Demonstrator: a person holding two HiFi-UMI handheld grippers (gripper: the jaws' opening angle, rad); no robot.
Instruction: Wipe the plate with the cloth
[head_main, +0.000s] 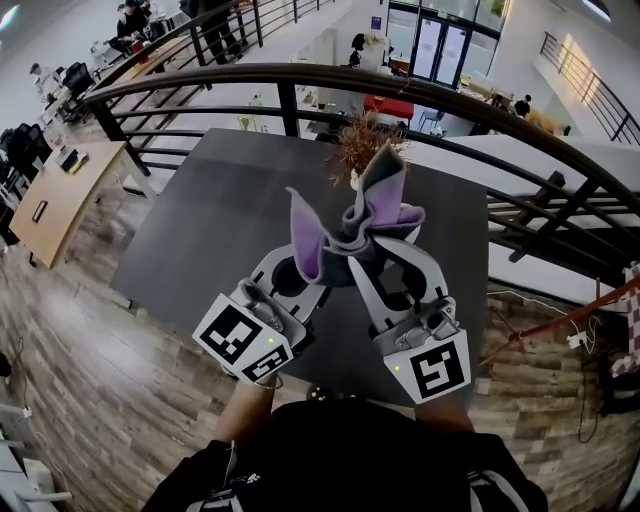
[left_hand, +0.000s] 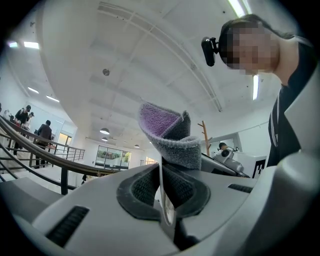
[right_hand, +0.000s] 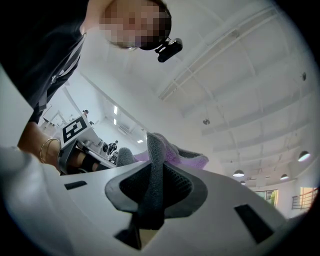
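A purple and grey cloth (head_main: 375, 215) is bunched up in the air between my two grippers, above the dark table (head_main: 220, 220). My left gripper (head_main: 318, 268) is shut on the cloth's left flap, and my right gripper (head_main: 372, 262) is shut on its middle. In the left gripper view the cloth (left_hand: 167, 135) stands up out of the shut left gripper (left_hand: 165, 172); a thin pale strip also sits between the pads. In the right gripper view a grey fold of the cloth (right_hand: 175, 155) is pinched in the right gripper (right_hand: 152, 182). No plate shows in any view.
A potted dried plant (head_main: 362, 140) stands on the table's far edge, right behind the cloth. A curved black railing (head_main: 300, 85) runs past the table, with a lower floor beyond. Wooden flooring (head_main: 90, 340) lies to both sides.
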